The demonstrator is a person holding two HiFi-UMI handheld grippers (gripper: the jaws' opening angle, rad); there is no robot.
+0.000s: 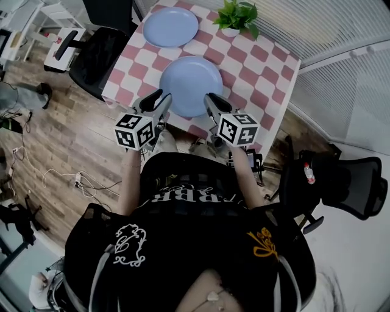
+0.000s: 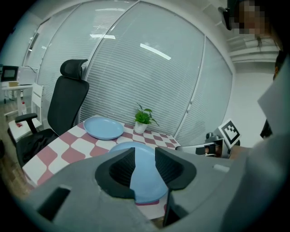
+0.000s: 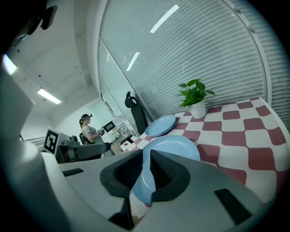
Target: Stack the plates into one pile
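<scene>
over the checkered table (image 1: 268,67), from the head view, i hold both grippers at the near plate (image 1: 192,82); my left gripper (image 1: 159,100) is at its near-left rim and my right gripper (image 1: 210,102) at its near-right rim; this blue plate sits at the near end of the table, between the two tools; the far plate (image 1: 170,25), also blue, lies at the far left end, well apart from the first; a potted plant (image 1: 237,17) stands at the far edge, to the right of the far plate; a black chair (image 1: 100,52) is just left of the table.

from the left gripper view, the left gripper (image 2: 145,152) is clenched on the near plate (image 2: 145,174); the blue rim fills the space between the two dark pads and runs away from me over the red and white squares; the far plate (image 2: 103,128) rests flat beyond it, with the plant (image 2: 144,118) just to its right; my right gripper (image 2: 213,147) shows at the right with its marker cube.

from the right gripper view, the right gripper (image 3: 147,156) is grasping the near plate (image 3: 174,147); the jaws stand close together with the thin rim pinched edge-on between them; the far plate (image 3: 161,125) lies beyond, the plant (image 3: 195,97) to its right; my left gripper (image 3: 74,149) shows at the left; a person (image 3: 88,131) stands far off in the room.
</scene>
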